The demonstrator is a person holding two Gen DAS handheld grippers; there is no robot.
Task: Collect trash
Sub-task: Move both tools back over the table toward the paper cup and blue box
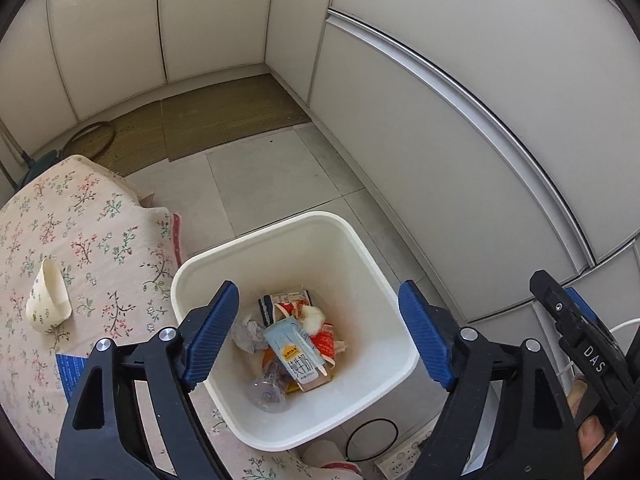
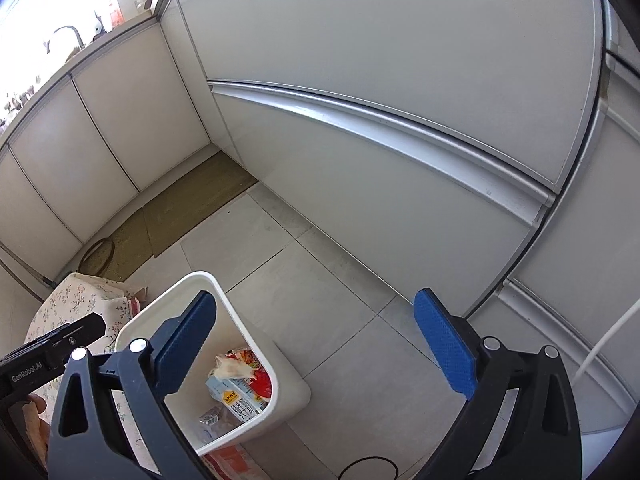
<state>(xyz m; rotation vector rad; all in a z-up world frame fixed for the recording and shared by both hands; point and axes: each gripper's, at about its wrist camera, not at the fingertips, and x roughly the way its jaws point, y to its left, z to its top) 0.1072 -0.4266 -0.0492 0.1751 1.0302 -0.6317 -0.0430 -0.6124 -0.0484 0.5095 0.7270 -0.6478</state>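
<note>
A white bin (image 1: pixel 352 236) stands on the tiled floor and holds a light blue milk carton (image 1: pixel 298 354), a clear plastic bottle (image 1: pixel 270 388), crumpled paper (image 1: pixel 250 334) and red wrappers (image 1: pixel 326 340). My left gripper (image 1: pixel 318 322) is open and empty, held above the bin's mouth. A paper cup (image 1: pixel 48 298) lies on its side on the floral cloth (image 1: pixel 92 220) to the left. My right gripper (image 2: pixel 316 344) is open and empty, above the bin's right rim (image 2: pixel 240 312) and the floor. The bin's trash also shows in the right wrist view (image 2: pixel 236 388).
White cabinet fronts (image 1: pixel 460 140) run along the right and back. A brown mat (image 1: pixel 224 116) lies in the far corner. A power strip (image 1: pixel 400 460) and black cable loop (image 1: pixel 372 440) lie on the floor near the bin. A white cable (image 2: pixel 608 336) hangs at right.
</note>
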